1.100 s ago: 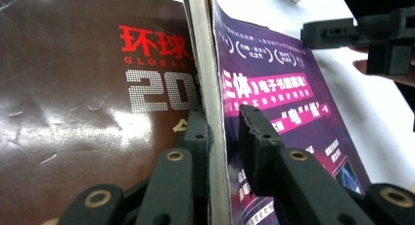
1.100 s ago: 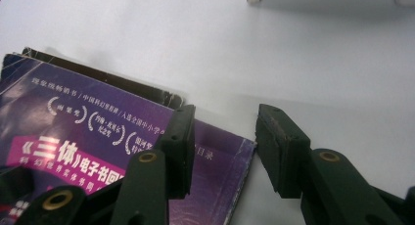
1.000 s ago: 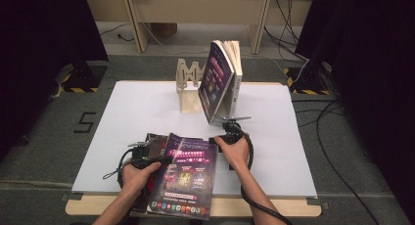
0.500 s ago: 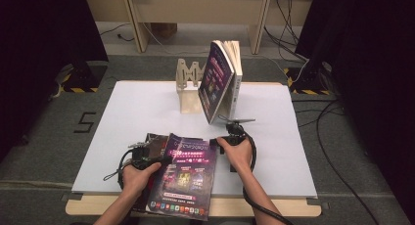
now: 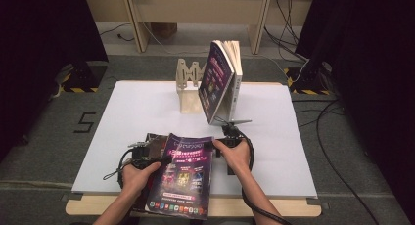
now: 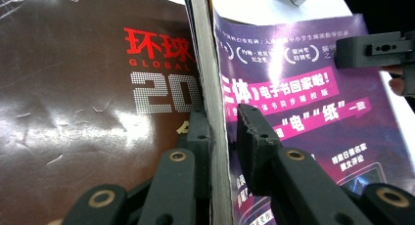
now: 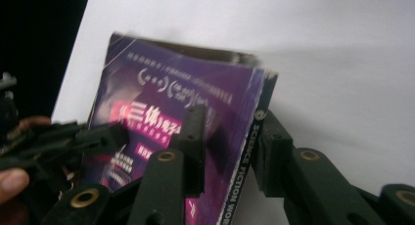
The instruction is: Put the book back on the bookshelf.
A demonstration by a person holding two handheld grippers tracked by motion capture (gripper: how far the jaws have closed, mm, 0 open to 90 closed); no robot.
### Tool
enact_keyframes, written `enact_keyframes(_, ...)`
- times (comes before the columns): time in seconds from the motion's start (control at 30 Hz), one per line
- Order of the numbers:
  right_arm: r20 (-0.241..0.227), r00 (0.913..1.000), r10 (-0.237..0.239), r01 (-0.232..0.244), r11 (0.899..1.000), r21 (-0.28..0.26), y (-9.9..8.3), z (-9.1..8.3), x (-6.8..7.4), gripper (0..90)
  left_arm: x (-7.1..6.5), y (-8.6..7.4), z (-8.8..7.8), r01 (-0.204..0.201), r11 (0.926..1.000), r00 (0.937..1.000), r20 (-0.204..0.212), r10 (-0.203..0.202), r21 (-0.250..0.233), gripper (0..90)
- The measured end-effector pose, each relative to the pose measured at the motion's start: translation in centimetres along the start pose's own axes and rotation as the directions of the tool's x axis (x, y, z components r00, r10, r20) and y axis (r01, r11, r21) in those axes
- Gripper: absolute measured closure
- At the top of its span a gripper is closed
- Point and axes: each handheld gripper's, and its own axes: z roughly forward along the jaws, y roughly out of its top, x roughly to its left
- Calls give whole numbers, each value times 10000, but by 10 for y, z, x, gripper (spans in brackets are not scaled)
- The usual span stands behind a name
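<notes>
A purple magazine [image 5: 183,181] is held tilted up off the front of the white table [image 5: 137,107]. My left gripper [image 5: 164,159] is shut on its left edge. In the left gripper view the page block sits between the jaws of the left gripper [image 6: 222,124], and the purple cover [image 6: 303,112] lies to their right. My right gripper [image 5: 214,146] is at the magazine's top right corner. Its jaws have just been closing and the right gripper [image 7: 227,124] now pinches the spine edge of the magazine [image 7: 161,102].
A dark brown magazine [image 5: 152,141] lies flat under the purple one, its cover [image 6: 88,88] beside my left jaw. A wooden rack [image 5: 188,83] stands at the table's back middle, with upright books [image 5: 220,80] leaning against it. Cables run over the floor at the right.
The right gripper's jaws have drawn in on the magazine's top right corner. The left hand and the magazine have stayed where they were.
</notes>
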Motion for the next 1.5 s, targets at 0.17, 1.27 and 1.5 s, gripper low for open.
enact_keyframes(0.17, -21, 10000, -54, 54, 10000, -54, 3, -1, 7, 786, 0, 0, 0, -82, 10000, 10000, 8, 82, -48, 737)
enact_keyframes(1.27, 255, 9950, -964, 996, 9708, -2182, 11, -47, 47, 844, 0, 10, -13, -590, 9964, 9973, -468, 562, -606, 418)
enact_keyframes(1.5, 429, 9926, -1139, 1211, 9593, -2552, 12, -57, 52, 844, 1, 9, -12, -616, 9964, 9969, -516, 586, -584, 412)
